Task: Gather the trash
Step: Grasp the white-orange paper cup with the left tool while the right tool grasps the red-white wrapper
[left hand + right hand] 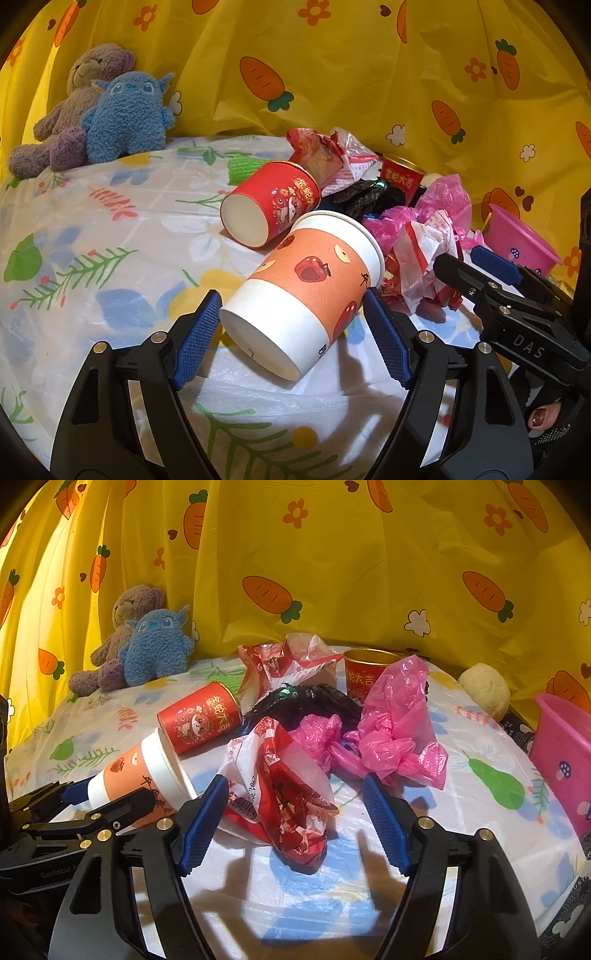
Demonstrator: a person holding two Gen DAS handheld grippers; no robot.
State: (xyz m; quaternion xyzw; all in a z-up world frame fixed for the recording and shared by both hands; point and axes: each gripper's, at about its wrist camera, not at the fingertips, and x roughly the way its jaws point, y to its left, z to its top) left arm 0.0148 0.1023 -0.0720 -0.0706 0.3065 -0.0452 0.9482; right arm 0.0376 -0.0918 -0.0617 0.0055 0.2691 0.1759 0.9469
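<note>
We see the left gripper (291, 325) with jaws spread around the orange cup (306, 291), which lies on its side at lower centre of the left view; whether the pads touch it we cannot tell. The right gripper (295, 819) also has spread jaws, with a crumpled red wrapper (284, 801) lying between them on the table (480, 812). Behind the orange cup a red cup (269, 206) lies tipped over, blocking the way to a black bag (306, 701) and a clear wrapper (295, 661). A pink bag (391, 723) sits right of centre, partly hiding a second red cup (364, 672) that stands upright. A pink bin (565, 753) is cut off at the right edge. Two plush toys (140, 650) rest at upper left against the yellow curtain (332, 554).
</note>
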